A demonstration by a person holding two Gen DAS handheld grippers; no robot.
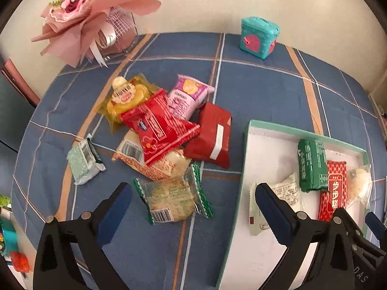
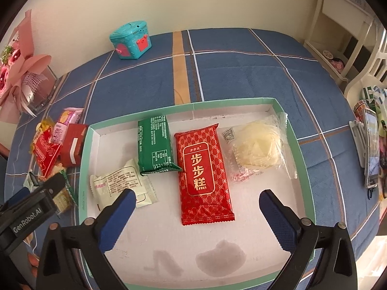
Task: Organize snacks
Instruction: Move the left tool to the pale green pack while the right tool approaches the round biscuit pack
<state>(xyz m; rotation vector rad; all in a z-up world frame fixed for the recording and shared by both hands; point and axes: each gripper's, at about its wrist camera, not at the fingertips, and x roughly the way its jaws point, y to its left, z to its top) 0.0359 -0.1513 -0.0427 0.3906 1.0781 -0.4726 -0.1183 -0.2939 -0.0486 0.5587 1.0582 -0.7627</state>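
A pile of snack packs lies on the blue plaid cloth: a yellow pack, a pink one, two red ones, a pale green one and a clear biscuit pack. My left gripper hangs open above the biscuit pack. A mint-edged white box holds a green pack, a long red pack, a clear pastry pack and a white pack. My right gripper is open over the long red pack, its pads clear of it.
A pink bouquet in a clear holder stands at the back left and a teal toy box at the back. A phone on a stand and white furniture are to the right. Grey stains mark the box floor.
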